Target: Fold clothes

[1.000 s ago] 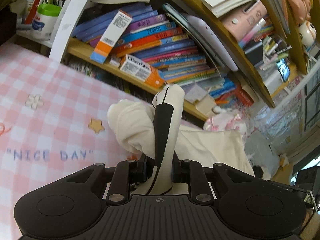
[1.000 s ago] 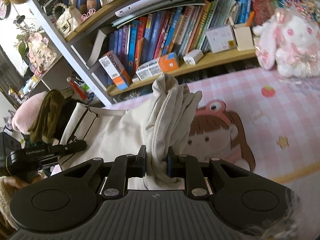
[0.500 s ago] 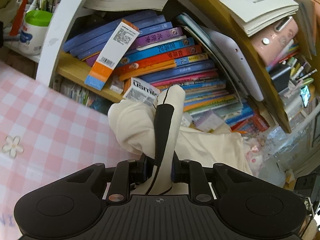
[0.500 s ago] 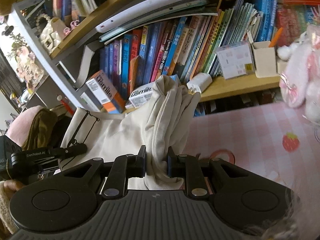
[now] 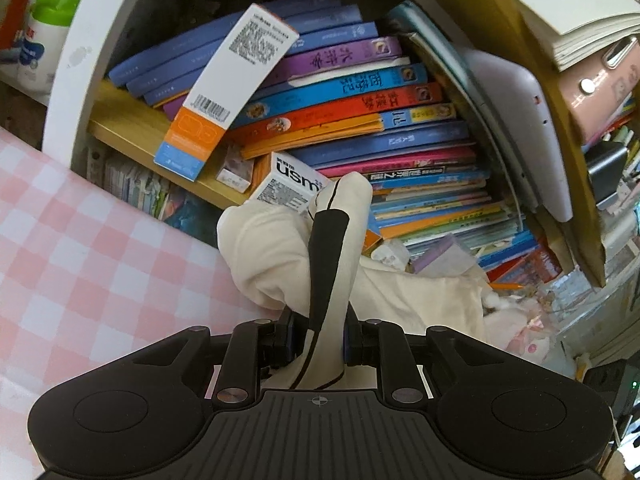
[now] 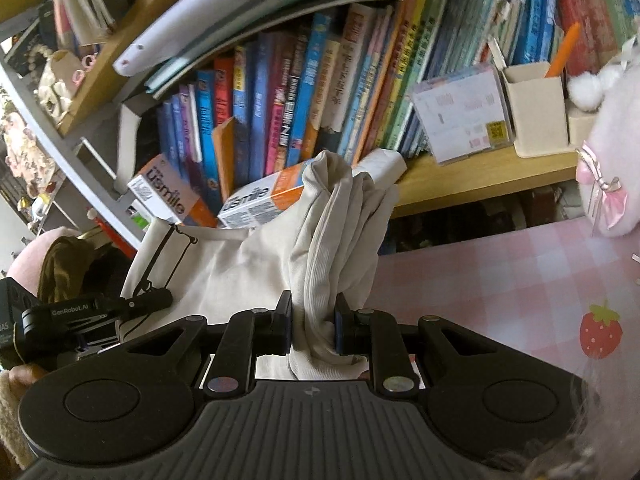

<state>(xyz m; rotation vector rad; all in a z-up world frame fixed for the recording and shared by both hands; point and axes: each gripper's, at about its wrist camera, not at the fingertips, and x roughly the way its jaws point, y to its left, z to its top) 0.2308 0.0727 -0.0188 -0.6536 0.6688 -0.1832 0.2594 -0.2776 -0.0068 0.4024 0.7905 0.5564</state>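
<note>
A cream garment with black trim [image 5: 276, 256] is held up between both grippers, above the pink checked table [image 5: 80, 248]. My left gripper [image 5: 318, 344] is shut on a bunched corner with a black band. My right gripper [image 6: 312, 332] is shut on a bunched ribbed cream edge [image 6: 340, 232]. The cloth spans leftward in the right wrist view [image 6: 224, 268] to the left gripper's fingers [image 6: 148, 302], which pinch the far corner. Both grips are close to the bookshelf.
A bookshelf full of books [image 5: 360, 120] stands right behind the table. Toothpaste boxes [image 6: 256, 204] lean on the shelf board. A pink plush toy [image 6: 612, 184] sits at the right. The tablecloth has a strawberry print [image 6: 600, 330].
Both grippers have moved forward toward the bookshelf with the garment still held. The shelf looks larger and less of the table shows.
</note>
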